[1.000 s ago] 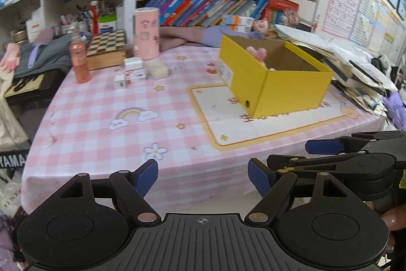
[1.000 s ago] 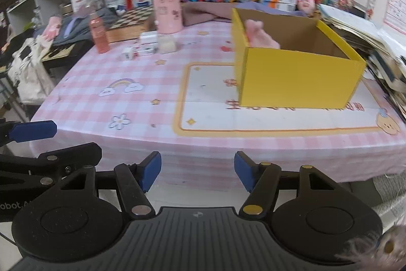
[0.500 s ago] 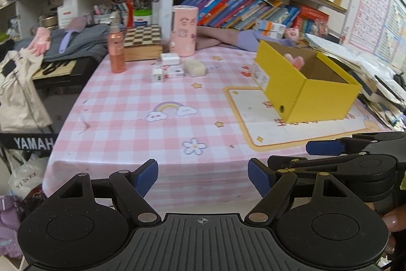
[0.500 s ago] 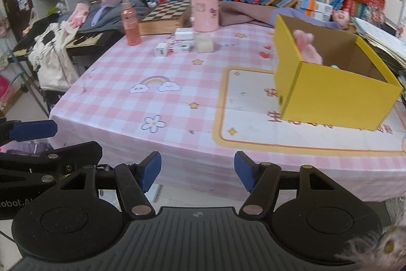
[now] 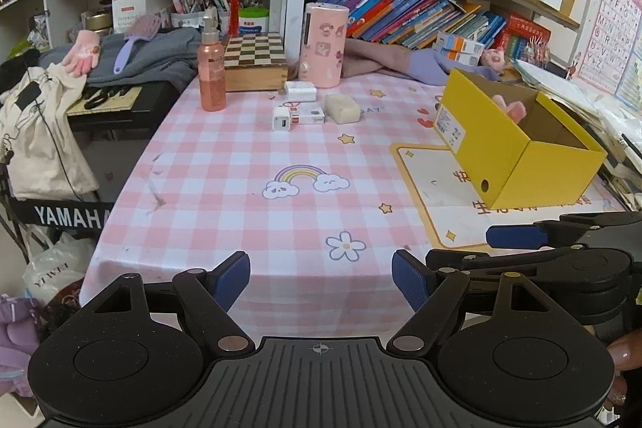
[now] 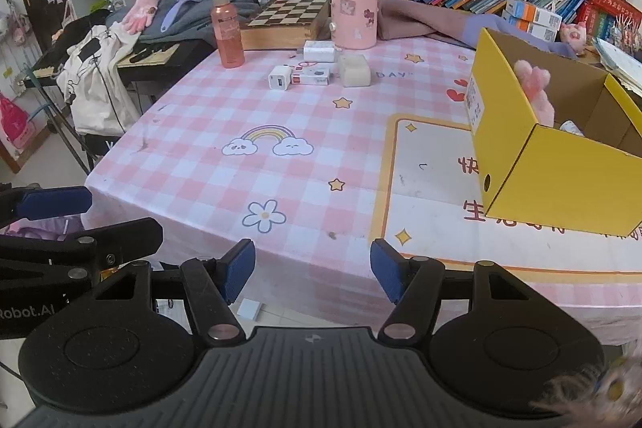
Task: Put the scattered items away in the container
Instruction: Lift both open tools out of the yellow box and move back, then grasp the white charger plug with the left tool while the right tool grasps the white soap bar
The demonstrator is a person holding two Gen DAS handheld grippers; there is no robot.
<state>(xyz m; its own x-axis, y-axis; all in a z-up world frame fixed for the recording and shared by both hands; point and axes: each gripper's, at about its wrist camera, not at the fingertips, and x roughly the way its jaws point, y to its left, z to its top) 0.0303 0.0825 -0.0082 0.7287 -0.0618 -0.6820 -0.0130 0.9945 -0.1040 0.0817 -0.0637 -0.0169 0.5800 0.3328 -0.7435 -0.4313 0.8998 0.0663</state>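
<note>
A yellow cardboard box (image 5: pixel 521 155) (image 6: pixel 561 183) stands open at the right of the pink checked table, with a pink plush item (image 6: pixel 535 87) inside. Far back lie a white charger (image 5: pixel 281 118) (image 6: pixel 279 78), a small white-and-red packet (image 5: pixel 307 115) (image 6: pixel 313 77), a beige block (image 5: pixel 342 108) (image 6: pixel 354 69) and another white charger (image 5: pixel 300 90) (image 6: pixel 319 51). My left gripper (image 5: pixel 321 281) hangs open off the table's near edge, holding nothing. My right gripper (image 6: pixel 313 273) is open too, beside it to the right.
A pink pump bottle (image 5: pixel 210 69), a wooden chessboard box (image 5: pixel 254 61) and a pink cylinder (image 5: pixel 323 45) stand at the back. Shelves of books (image 5: pixel 421 15) rise behind. A keyboard with clothes and a cloth bag (image 5: pixel 36 131) sits left of the table.
Both grippers have swung left along the table's near edge, so the yellow box has slid right in both views and the small items now sit nearer the centre. Both sets of jaws kept their width.
</note>
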